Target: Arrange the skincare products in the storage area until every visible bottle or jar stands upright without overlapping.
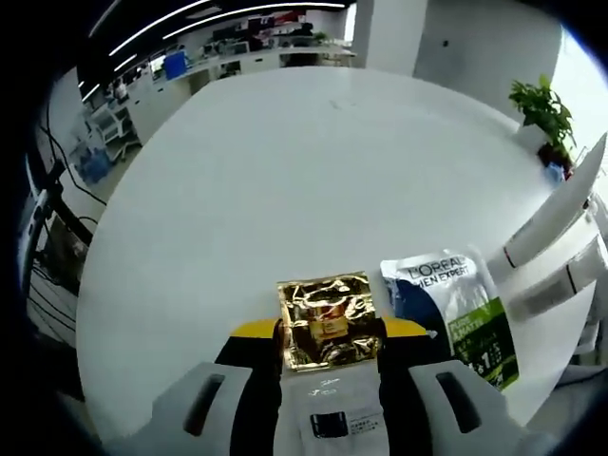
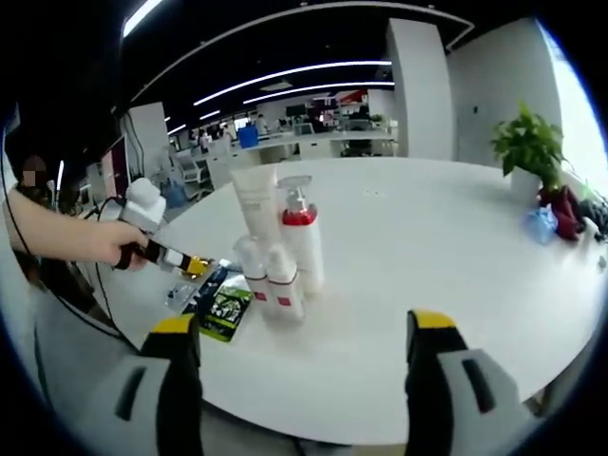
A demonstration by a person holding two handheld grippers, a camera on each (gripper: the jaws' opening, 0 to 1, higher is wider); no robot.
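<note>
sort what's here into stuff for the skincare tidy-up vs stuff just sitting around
For the job:
gold sachet, between the left gripper's jaws
L'Oreal sachet, lying flat
pump bottle, upright
tube, upright
two small bottles, upright

Lying about:
potted plant
red cloth
office desks behind the table

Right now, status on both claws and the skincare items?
Left claw shut on gold sachet. Right claw open, empty. Bottles upright, clustered. Green sachet flat on the table.

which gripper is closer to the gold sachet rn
Left. The left gripper has its jaws closed on the gold sachet, beside the green sachet. The right gripper hangs open, well off, facing the upright bottles.
</note>
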